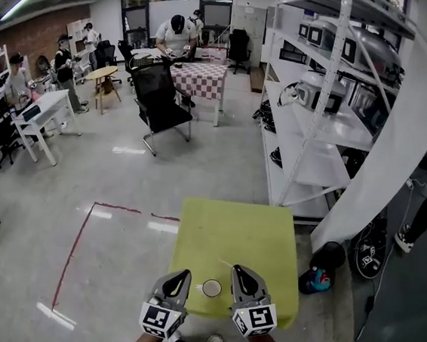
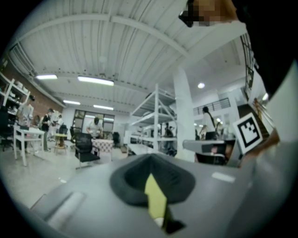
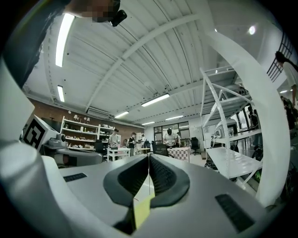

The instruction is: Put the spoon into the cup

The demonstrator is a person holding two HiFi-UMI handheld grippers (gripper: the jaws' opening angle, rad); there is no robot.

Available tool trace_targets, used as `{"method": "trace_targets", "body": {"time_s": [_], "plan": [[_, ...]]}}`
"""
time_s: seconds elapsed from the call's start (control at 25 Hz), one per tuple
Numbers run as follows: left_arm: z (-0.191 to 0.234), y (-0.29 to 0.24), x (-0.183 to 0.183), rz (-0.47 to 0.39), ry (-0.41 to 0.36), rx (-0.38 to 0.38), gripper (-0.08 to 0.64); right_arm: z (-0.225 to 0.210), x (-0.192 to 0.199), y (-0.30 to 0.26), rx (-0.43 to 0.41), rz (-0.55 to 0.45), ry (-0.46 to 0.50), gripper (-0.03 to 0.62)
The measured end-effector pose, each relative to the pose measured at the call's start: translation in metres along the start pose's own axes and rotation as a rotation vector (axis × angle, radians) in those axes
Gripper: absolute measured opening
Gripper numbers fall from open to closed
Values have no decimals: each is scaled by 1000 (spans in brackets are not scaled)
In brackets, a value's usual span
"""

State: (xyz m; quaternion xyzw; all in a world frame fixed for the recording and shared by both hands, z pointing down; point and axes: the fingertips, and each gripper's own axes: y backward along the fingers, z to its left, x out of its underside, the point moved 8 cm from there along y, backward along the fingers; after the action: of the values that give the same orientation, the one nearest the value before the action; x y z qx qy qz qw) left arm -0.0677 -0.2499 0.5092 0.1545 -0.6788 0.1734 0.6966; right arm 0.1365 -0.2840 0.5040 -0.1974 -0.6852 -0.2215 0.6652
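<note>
A small white cup (image 1: pixel 212 288) stands near the front edge of the yellow-green table (image 1: pixel 238 230), seen from above. A thin pale line (image 1: pixel 226 265), possibly the spoon, lies on the table just behind the cup, by the right gripper's tip. My left gripper (image 1: pixel 184 274) hovers just left of the cup and my right gripper (image 1: pixel 239 269) just right of it, both level and pointing away from me. Seen along the jaws, the left gripper (image 2: pixel 150 157) and the right gripper (image 3: pixel 149 155) both have pads meeting, with nothing between them.
A white shelving rack (image 1: pixel 317 124) and a thick white column (image 1: pixel 398 148) stand to the right of the table. A dark bag (image 1: pixel 323 269) lies on the floor at its right corner. A black office chair (image 1: pixel 160 100) and red floor tape (image 1: pixel 77 243) are to the left, with people at desks far back.
</note>
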Motion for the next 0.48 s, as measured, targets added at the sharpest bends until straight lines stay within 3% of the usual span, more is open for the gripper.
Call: {"method": "trace_targets", "body": {"time_s": [0.48], "plan": [[34,-7,11,29,-6,5,6,10,10,-27,0,67,30,11]]}}
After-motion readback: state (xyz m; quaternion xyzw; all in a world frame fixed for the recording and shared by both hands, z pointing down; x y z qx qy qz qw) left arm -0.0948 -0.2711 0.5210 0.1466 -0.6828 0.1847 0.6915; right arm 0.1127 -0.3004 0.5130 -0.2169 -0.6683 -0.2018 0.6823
